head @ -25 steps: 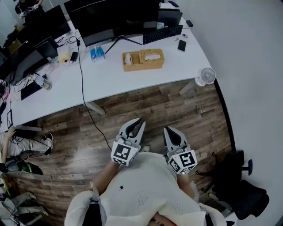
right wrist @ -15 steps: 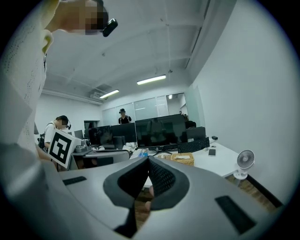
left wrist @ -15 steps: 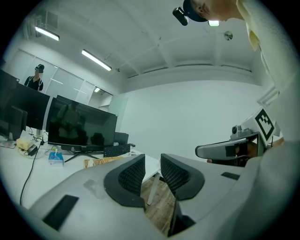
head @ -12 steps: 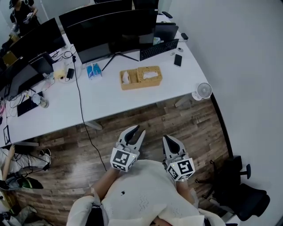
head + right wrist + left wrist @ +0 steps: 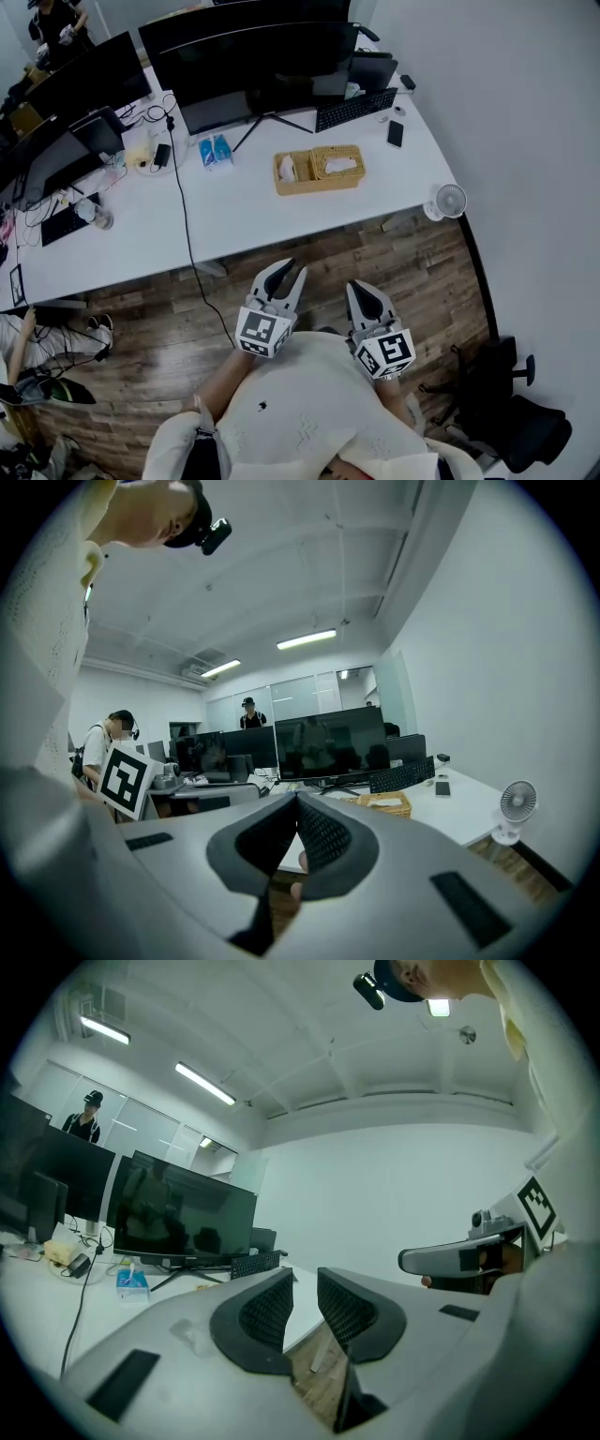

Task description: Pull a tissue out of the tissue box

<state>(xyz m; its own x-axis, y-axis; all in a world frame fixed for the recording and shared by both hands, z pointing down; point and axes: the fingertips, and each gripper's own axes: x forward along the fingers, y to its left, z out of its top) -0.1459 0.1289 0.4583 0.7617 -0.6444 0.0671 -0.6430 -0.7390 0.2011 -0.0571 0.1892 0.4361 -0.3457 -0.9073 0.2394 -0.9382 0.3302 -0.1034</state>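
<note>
The wicker tissue box (image 5: 339, 165) stands on the white desk (image 5: 244, 211) with a white tissue showing in its top slot, joined to a wicker tray (image 5: 293, 172) on its left. It also shows far off in the right gripper view as the tissue box (image 5: 384, 803). Both grippers hang close to my body over the wood floor, well short of the desk. My left gripper (image 5: 289, 271) is open by a narrow gap and holds nothing; in its own view the left gripper (image 5: 305, 1277) points toward the desk. My right gripper (image 5: 362, 289), seen in its own view as the right gripper (image 5: 298, 801), is shut with nothing in it.
Monitors (image 5: 262, 56) line the back of the desk, with a keyboard (image 5: 354, 109), a phone (image 5: 395, 133) and blue packs (image 5: 214, 150). A black cable (image 5: 185, 220) runs off the desk's front edge. A small fan (image 5: 450, 201) is at the right corner. An office chair (image 5: 511, 403) stands at my right.
The head view has shifted a little, so the desk and box sit slightly further right. Both grippers stay near my body with their jaws unchanged.
</note>
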